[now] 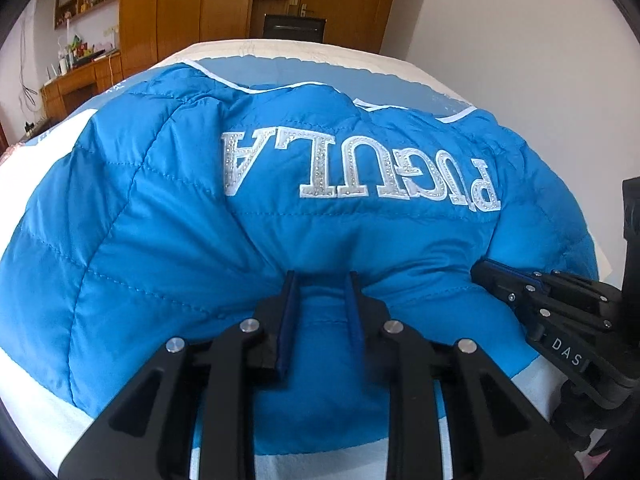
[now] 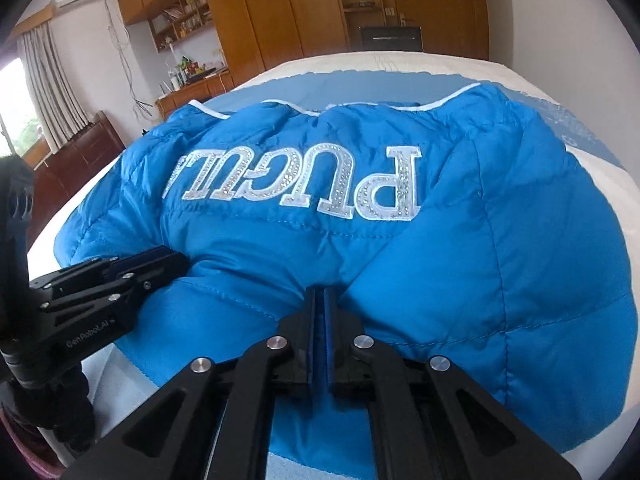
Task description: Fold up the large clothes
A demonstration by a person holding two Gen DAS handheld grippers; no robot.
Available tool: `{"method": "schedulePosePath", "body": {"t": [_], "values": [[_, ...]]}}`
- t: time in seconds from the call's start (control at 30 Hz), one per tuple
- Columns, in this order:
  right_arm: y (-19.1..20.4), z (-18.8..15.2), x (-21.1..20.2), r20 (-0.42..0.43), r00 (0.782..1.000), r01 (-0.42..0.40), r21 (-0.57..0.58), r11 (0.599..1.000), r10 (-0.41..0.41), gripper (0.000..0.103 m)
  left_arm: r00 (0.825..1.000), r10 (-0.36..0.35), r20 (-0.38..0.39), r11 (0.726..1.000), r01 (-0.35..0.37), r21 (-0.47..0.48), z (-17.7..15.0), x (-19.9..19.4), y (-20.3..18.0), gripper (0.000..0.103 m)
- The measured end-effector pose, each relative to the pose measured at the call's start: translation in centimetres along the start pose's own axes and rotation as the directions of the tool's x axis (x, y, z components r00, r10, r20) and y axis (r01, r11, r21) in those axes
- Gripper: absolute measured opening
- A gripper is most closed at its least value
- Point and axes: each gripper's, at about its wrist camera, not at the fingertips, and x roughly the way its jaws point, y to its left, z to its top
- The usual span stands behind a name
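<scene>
Both grippers' jaws on blue jacket edge.

puffy jacket across the near bed; bare strip beyond

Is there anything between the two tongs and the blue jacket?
No. Both tongs already pinch the jacket at its near edge: the left tongs hold a thick fold, the right tongs a thin one. Nothing else lies between.
</scene>
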Motion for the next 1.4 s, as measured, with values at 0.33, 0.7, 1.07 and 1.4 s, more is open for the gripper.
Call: {"method": "schedulePosePath", "body": {"t": [0.33, 0.7, 1.07, 1.4], "values": [[-2.9, 2.0, -6.8, 0.076, 0.993, -0.088, 0.039, 0.995, 0.085, 0.025, 0.998, 0.011, 0.063, 0.997, -0.007, -0.076, 2.1, -5.8, 2.1, 0.054], [-18.5, 4.0, -7.0, 0.018, 0.976, -0.206, 0.403, 0.892, 0.217, 0.073, 0.992, 0.103, 0.069, 0.958, -0.081, -0.277, 4.7, -8.7, 15.1, 0.074], [-21.7, 4.2, -0.7, -0.063, 0.918, -0.312, 0.497, 0.810, 0.392, 0.082, 0.999, -0.031, -0.015, 0.947, 0.025, -0.320, 4.2, -3.4, 17.6, 0.081], [-21.1, 6.1, 2.1, -0.085, 0.880, -0.390, 0.432, 0.813, 0.467, 0.082, 0.977, -0.208, -0.045, 0.892, 0.170, -0.418, 4.9, 0.6, 19.1, 0.077]]}}
